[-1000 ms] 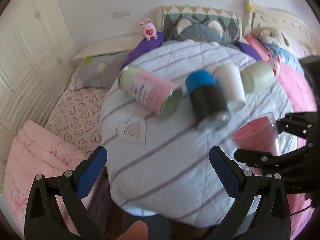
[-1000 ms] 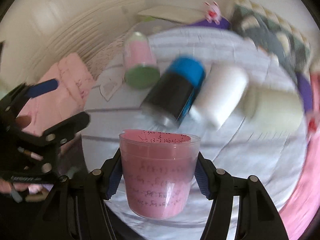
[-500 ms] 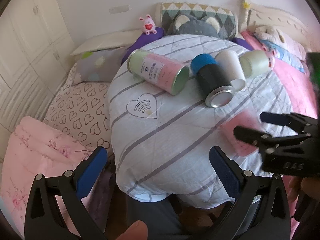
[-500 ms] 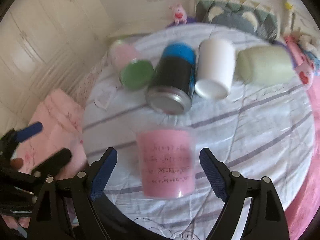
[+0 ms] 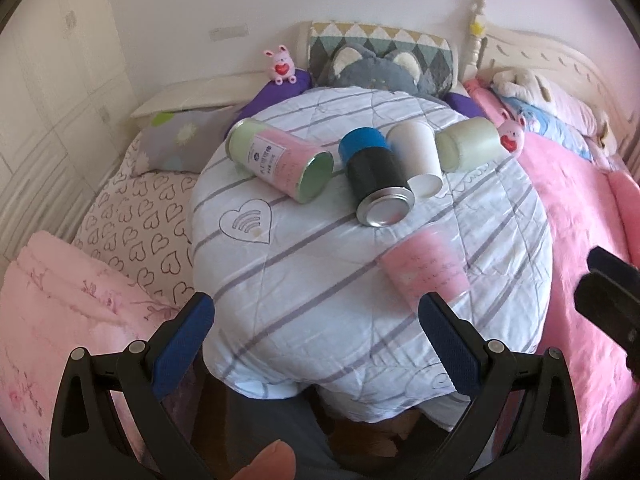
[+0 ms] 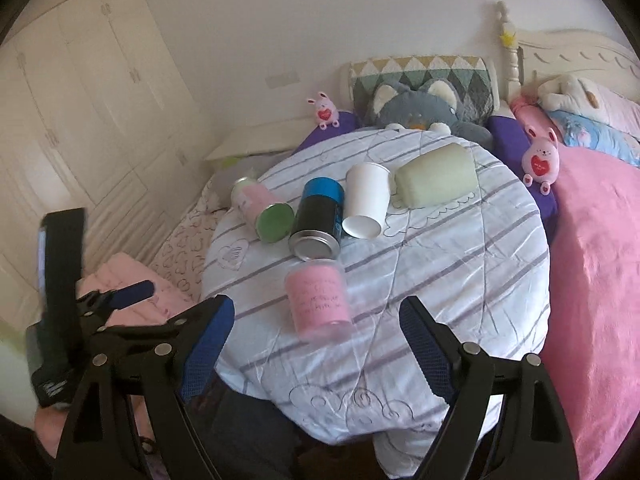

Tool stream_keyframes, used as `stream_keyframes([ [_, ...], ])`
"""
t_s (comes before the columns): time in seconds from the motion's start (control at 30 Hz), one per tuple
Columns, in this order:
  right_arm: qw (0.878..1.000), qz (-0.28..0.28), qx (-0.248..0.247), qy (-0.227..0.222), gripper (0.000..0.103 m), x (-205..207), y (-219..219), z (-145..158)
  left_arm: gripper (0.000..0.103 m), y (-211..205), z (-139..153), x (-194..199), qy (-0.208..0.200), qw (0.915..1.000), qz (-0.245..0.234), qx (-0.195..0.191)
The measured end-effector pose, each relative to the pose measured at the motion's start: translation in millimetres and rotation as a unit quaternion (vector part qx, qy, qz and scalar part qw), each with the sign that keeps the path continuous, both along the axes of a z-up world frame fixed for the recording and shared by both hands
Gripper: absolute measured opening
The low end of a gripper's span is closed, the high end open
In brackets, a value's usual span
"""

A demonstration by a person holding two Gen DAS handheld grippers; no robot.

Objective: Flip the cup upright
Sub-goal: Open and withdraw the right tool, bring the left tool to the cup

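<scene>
The clear plastic cup with the pink paper liner is seen on the round striped quilted tabletop, near the front edge, just in front of the metal end of the black can with the blue cap. It looks like it's standing with the wider end down, but the cup is blurred in both views so which end is the mouth can't be told for sure. Nothing is held by the right gripper: its blue-padded fingers are spread wide on either side of the cup, clear of it. Same deal with the left gripper, which is splayed open with nothing between the pads, off to the left of the cup. Behind the cup, a row of stuff is laid on its side: a pink-labelled tin with a green end, the black can, a white paper cup touching the can, and a pale green cylinder just beside that. A grey cat plush is propped against the patterned pillow at the back, and a small pink bunny toy is parked on the right by the pink blanket.
</scene>
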State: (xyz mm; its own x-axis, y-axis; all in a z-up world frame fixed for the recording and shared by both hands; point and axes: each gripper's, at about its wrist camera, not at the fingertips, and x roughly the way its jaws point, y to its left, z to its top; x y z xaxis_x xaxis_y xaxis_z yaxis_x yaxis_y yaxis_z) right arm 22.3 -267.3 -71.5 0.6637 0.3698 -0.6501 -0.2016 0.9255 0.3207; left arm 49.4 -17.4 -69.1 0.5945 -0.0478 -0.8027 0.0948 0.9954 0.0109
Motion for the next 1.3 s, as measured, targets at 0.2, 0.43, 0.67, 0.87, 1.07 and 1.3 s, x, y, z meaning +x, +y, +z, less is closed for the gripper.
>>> stream_keyframes([
  [0.2,1.000,-0.009,0.010,-0.012,0.086,-11,-21,7,0.103,-5,3,-9,0.004,0.9999,0.013,0.010],
  [0.43,0.999,-0.018,0.031,-0.016,0.086,-11,-37,7,0.103,-10,6,-11,0.004,0.9997,0.013,0.020],
  [0.67,0.999,-0.023,0.033,-0.016,0.086,-13,-43,6,0.103,-18,6,-10,0.008,0.9998,0.007,0.018],
  [0.87,0.998,-0.031,0.044,-0.023,0.086,-16,-54,9,0.103,-19,10,-13,0.003,0.9998,0.012,0.018],
  [1.07,0.998,-0.023,0.049,-0.025,0.086,-14,-56,8,0.103,-22,13,-16,-0.002,0.9997,0.015,0.021],
  [1.3,0.998,-0.004,0.049,-0.026,0.086,-8,-49,7,0.103,-23,15,-17,-0.002,0.9995,0.021,0.022],
])
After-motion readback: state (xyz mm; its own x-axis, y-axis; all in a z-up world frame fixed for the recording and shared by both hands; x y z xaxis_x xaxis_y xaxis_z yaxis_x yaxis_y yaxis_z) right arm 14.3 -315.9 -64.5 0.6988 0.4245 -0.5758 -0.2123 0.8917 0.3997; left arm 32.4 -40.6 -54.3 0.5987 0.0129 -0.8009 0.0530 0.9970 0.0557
